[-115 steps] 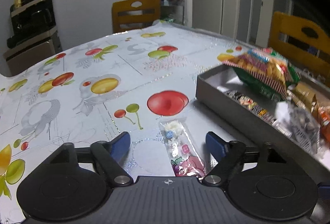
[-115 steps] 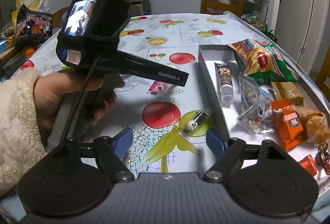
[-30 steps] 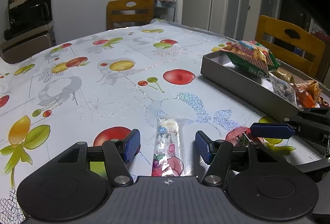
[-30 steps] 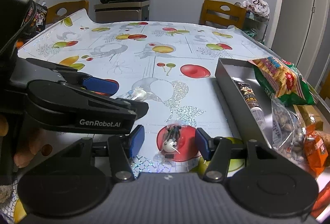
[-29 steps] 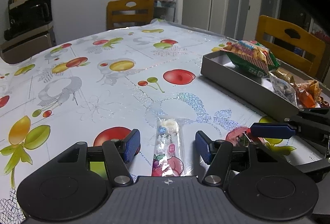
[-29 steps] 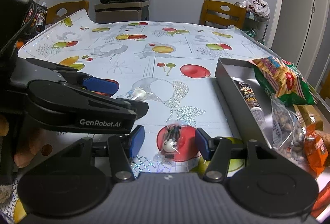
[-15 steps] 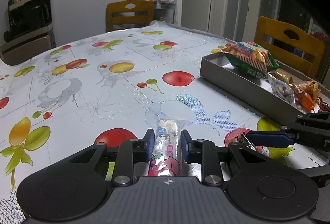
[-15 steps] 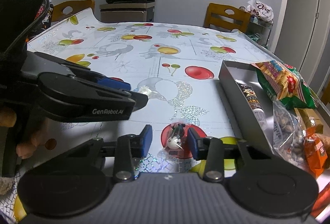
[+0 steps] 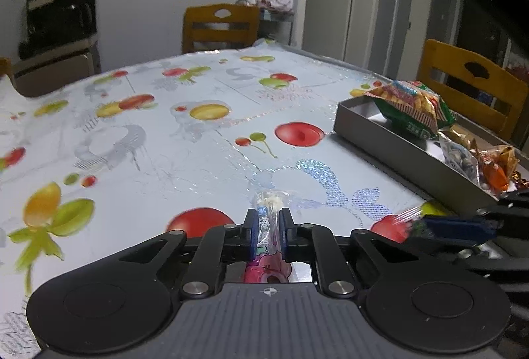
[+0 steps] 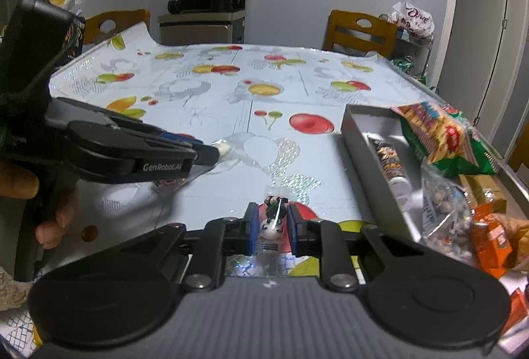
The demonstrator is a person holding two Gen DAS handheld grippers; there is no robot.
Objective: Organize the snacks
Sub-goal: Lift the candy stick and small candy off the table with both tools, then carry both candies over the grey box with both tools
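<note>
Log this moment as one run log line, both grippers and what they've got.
left gripper: jaws just closed on candy packet | right gripper: jaws just closed on panda candy | both on tablecloth | tray: beside, part filled

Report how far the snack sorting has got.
Done: several snacks already lie in the grey tray. In hand: left tongs grip the clear candy packet; right tongs grip the small panda candy. Left: carry both to the tray.
</note>
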